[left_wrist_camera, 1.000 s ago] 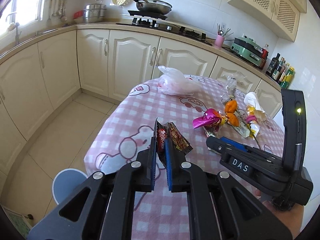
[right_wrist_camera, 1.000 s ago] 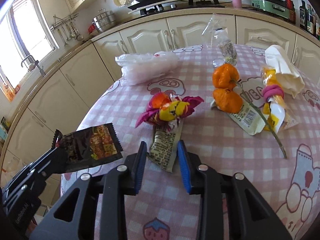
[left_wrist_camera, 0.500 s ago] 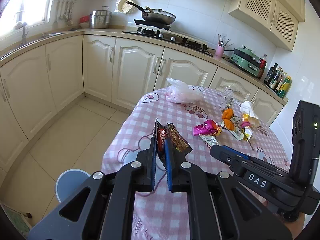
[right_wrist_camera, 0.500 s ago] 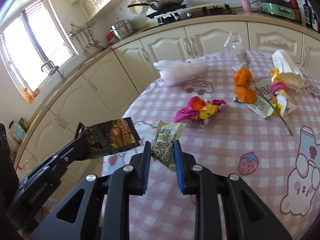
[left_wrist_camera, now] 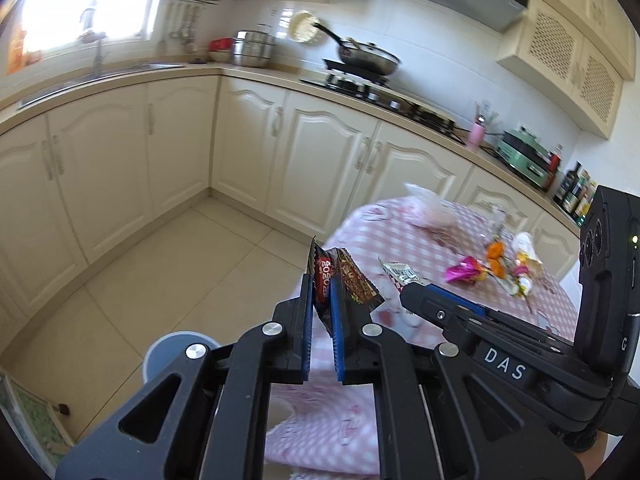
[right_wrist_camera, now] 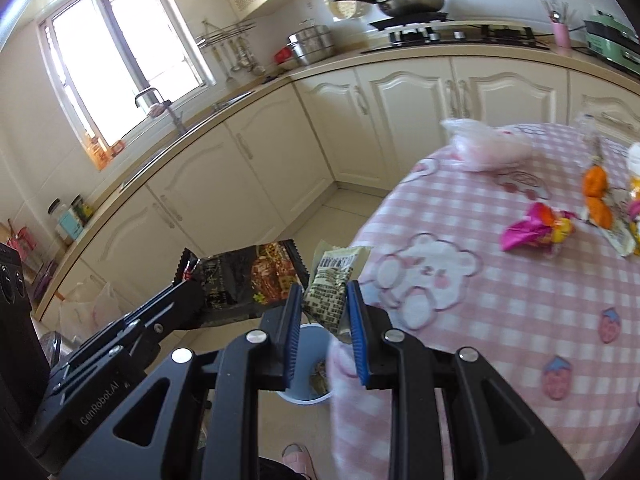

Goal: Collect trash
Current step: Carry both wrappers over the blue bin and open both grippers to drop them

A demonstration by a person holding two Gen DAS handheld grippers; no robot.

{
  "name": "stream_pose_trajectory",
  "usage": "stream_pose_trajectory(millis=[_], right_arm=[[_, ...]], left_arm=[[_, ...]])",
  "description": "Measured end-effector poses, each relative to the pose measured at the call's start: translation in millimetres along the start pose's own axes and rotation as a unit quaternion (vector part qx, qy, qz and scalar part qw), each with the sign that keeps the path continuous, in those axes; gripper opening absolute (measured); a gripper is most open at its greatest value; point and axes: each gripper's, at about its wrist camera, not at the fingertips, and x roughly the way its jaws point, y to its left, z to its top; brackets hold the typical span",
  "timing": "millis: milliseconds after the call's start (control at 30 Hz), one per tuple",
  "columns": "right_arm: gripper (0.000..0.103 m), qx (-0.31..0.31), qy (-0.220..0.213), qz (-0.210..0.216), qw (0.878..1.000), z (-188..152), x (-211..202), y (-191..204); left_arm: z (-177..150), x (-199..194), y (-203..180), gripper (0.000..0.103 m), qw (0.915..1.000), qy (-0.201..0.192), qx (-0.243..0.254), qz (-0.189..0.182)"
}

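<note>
My left gripper (left_wrist_camera: 321,286) is shut on a dark snack wrapper (left_wrist_camera: 344,280), held in the air off the table's left edge; the wrapper also shows in the right wrist view (right_wrist_camera: 248,280). My right gripper (right_wrist_camera: 324,300) is shut on a pale printed wrapper (right_wrist_camera: 334,284), also seen in the left wrist view (left_wrist_camera: 400,274). Both hang above the floor near a light blue bin (right_wrist_camera: 308,360), also visible in the left wrist view (left_wrist_camera: 176,348). On the pink checked tablecloth (right_wrist_camera: 500,320) lie a magenta wrapper (right_wrist_camera: 532,228), orange peels (right_wrist_camera: 596,196) and a pink plastic bag (right_wrist_camera: 488,144).
Cream kitchen cabinets (left_wrist_camera: 312,148) run along the walls behind, with a stove and pan (left_wrist_camera: 364,60) on the counter. Tiled floor (left_wrist_camera: 160,264) lies between the cabinets and the table. A white plastic bag (right_wrist_camera: 84,312) sits on the floor at left.
Both grippers have pulled back from the table and swung left over the floor, carrying their wrappers. The right gripper closed on the pale wrapper and lifted it off the cloth.
</note>
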Motion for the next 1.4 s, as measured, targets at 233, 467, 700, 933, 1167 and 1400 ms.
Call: stream_pose_trajectory(millis=[233,467,700,933,1167,1400], right_arm=[[0.022,-0.036,0.038,0.037,0.998,-5,54,58],[0.022,-0.058,0.084,0.068,0.992,-13,117,102],[0.022,-0.063,0.103,0.072,0.99,-11,164,118],[0.022,-0.057,0.117,0.064,0.989,-12,188,108],[0.022,-0.056,0.13,0.064,0.988,-20,202,110],[0.023,-0.057,0.13,0.068,0.988,-23,207,117]], left_arm=[[-5,3,68,0.007,0.9972,0.011,-0.048,0.056],[-15,28,132,0.007,0.9883,0.043,-0.083,0.12],[-6,57,169,0.009,0.9837,0.051,-0.105,0.136],[-7,72,175,0.034,0.9844,0.05,-0.108,0.13],[-17,74,183,0.035,0.9819,0.064,-0.119,0.133],[-19,69,193,0.038,0.9792,0.064,-0.128,0.143]])
